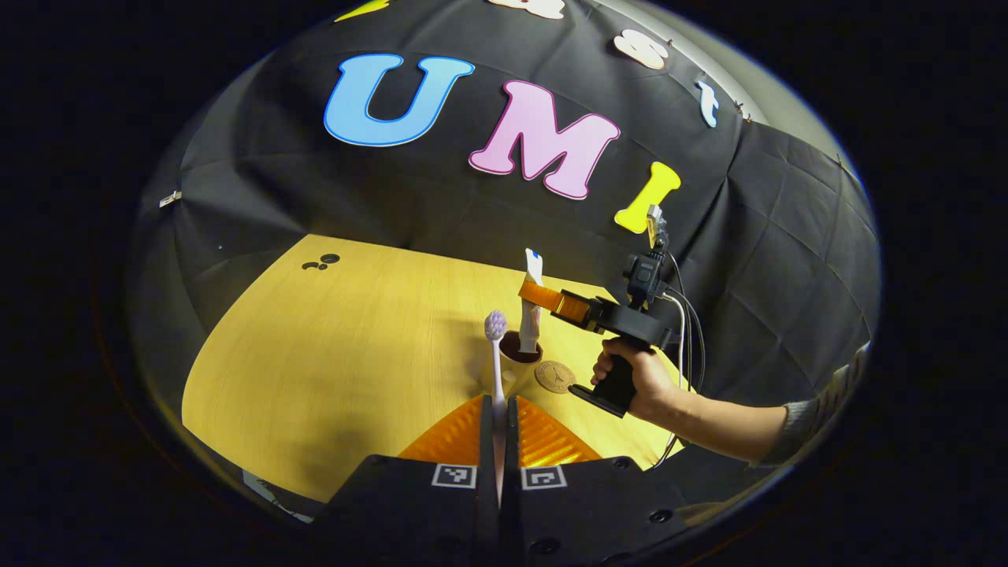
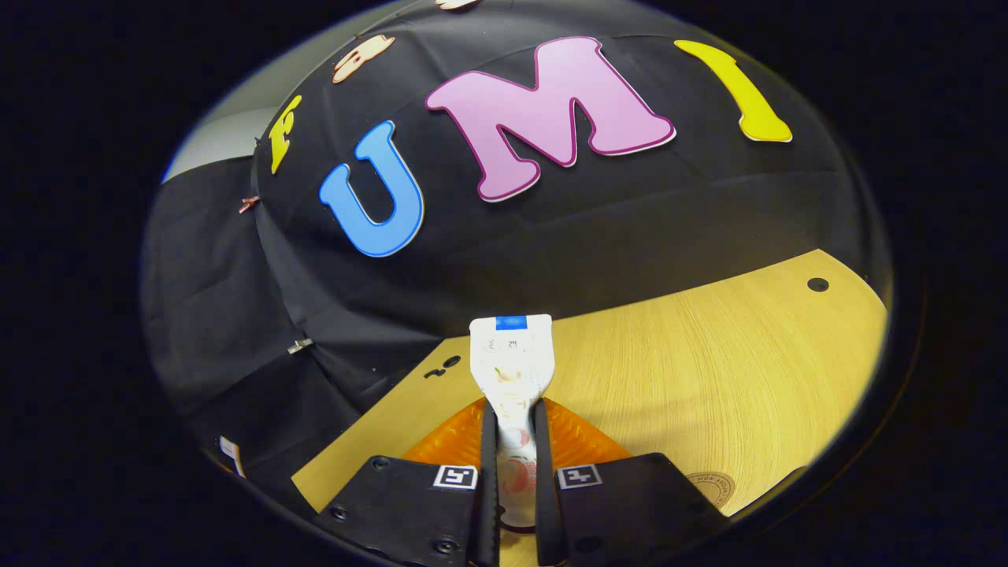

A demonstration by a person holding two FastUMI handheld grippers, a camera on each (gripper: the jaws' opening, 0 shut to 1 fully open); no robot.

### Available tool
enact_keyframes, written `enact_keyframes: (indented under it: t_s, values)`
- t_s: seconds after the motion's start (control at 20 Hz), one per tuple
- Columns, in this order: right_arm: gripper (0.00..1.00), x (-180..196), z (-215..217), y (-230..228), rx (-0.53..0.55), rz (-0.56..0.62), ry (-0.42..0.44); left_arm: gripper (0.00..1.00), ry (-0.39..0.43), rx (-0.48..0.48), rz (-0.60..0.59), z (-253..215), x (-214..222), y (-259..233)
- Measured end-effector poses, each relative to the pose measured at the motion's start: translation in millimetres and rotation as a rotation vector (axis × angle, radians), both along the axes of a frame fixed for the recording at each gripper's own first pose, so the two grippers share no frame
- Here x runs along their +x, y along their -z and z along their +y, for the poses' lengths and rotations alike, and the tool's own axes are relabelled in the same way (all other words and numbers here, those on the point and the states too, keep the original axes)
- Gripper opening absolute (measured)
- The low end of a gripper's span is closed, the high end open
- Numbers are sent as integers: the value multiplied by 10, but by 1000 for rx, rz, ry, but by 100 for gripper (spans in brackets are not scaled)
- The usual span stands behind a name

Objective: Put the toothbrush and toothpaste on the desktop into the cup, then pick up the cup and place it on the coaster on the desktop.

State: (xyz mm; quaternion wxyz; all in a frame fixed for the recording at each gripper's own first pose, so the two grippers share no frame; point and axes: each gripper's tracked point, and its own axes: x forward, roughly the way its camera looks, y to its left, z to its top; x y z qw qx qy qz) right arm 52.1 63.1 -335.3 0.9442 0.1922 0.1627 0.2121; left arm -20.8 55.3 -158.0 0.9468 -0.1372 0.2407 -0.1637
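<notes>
My left gripper (image 1: 498, 403) is shut on the white handle of the toothbrush (image 1: 495, 346), which stands upright with its pale purple head on top. Just behind it on the wooden table sits the cream cup (image 1: 516, 368) with a dark inside. The white toothpaste tube (image 1: 531, 311) stands upright with its lower end in the cup's mouth, and the right gripper (image 1: 531, 293) holds it by its orange fingers. In the right gripper view my right gripper (image 2: 512, 413) is shut on the tube (image 2: 512, 358). The round brown coaster (image 1: 555, 376) (image 2: 713, 487) lies right of the cup.
A person's hand (image 1: 642, 382) holds the right gripper's black handle, with cables trailing behind it. The yellow wooden table (image 1: 339, 346) has small dark holes (image 1: 321, 262) near its far edge. Black cloth walls close in behind and to both sides.
</notes>
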Motion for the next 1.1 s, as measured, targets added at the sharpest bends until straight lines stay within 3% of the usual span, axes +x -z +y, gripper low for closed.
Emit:
enact_keyframes:
  t_s: [0.25,0.3,0.35,0.4,0.45,0.5,0.55,0.6,0.7,0.8,0.85,0.9,0.95,1.0,1.1]
  values:
    - [25,-60,53,278,-60,48,-24,7,-21,-7,-11,28,-5,-23]
    - [14,-84,70,300,-69,55,-36,7,-24,-6,-15,21,-8,-46]
    - [28,-132,62,293,-80,64,-44,6,-27,-5,-19,2,-19,-74]
    - [14,-179,59,347,-98,77,-50,6,-28,-5,-23,-25,-22,-115]
    - [33,-227,50,406,-121,95,-58,6,-30,-6,-27,-52,-17,-152]
    - [34,-283,40,453,-139,113,-68,6,-33,-7,-32,-85,-7,-191]
    - [18,-339,36,499,-156,131,-79,6,-37,-11,-35,-117,-22,-217]
    - [41,-405,37,508,-165,141,-95,6,-42,-17,-39,-147,-25,-260]
    - [48,-472,16,484,-171,153,-112,6,-50,-26,-50,-211,-3,-346]
    - [51,-581,-15,462,-157,184,-131,6,-57,-32,-72,-274,67,-442]
    - [36,-629,-29,452,-154,193,-139,7,-59,-36,-84,-310,119,-485]
    - [54,-688,-62,447,-157,199,-143,7,-61,-42,-99,-349,189,-543]
    - [39,-751,-106,442,-162,206,-147,7,-61,-47,-112,-381,265,-588]
    - [55,-823,-155,428,-164,211,-152,6,-62,-51,-124,-420,350,-641]
    - [55,-957,-268,423,-165,226,-154,6,-58,-55,-158,-485,533,-736]
